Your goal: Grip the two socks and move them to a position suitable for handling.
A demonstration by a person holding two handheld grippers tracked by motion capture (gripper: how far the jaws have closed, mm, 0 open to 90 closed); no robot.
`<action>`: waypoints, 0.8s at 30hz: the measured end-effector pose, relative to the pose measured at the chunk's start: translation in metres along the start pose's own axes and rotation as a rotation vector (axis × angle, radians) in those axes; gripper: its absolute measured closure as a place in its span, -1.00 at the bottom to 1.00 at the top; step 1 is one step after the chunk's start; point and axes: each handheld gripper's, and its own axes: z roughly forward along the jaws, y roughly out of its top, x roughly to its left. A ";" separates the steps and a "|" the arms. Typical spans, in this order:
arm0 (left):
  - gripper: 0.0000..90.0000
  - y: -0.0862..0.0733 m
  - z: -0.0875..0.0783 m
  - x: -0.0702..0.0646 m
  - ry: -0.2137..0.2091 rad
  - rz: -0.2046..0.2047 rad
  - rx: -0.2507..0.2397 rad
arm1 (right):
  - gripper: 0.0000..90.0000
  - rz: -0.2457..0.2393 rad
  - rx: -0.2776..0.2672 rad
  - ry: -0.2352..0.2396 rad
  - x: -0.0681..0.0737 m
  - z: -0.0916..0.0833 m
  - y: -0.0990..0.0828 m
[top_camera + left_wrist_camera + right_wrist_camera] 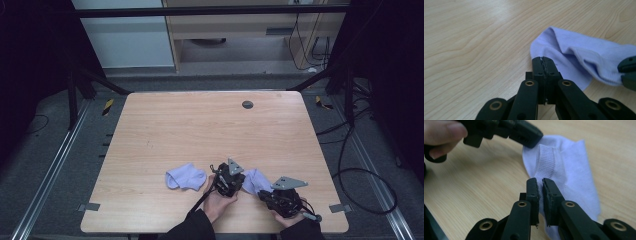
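Pale wood-grain worktop (200,130) fills the middle of the high view, standing on grey carpet between metal floor rails, with dark frame posts at both sides and cables trailing at the right of the frame. A small round grey cap (247,104) sits near the worktop's far edge, in the upper middle. No brand, label or readable writing shows on anything.

Two light lilac socks lie near the bottom edge. One crumpled sock (185,177) rests alone at lower centre-left, apart from both tools. The second sock (255,180) lies just right of it, between the two grippers.

A person's hands in dark sleeves come in from the bottom of the frame. The left gripper (544,65), at lower centre of the high view, has its black jaws pressed together on the sock's hem at the corner nearest the camera; in the left gripper view the fabric spreads to the upper right, and a bit of the other tool shows at the right edge. The right gripper (540,185), at lower right of the high view, has its jaws nearly together with the ribbed cuff (545,162) running down between them, clamped on the cloth. In the right gripper view the left hand (441,137) appears at upper left.
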 end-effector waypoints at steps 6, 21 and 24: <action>0.97 -0.006 -0.017 0.010 -0.003 0.013 -0.008 | 0.86 0.066 -0.112 0.026 -0.002 -0.012 0.007; 0.97 -0.024 -0.025 0.035 0.029 -0.009 0.045 | 0.84 0.166 -0.084 -0.106 -0.032 0.014 0.018; 0.97 -0.025 -0.022 0.035 0.037 -0.005 0.054 | 0.83 0.174 -0.071 -0.141 -0.038 0.013 0.016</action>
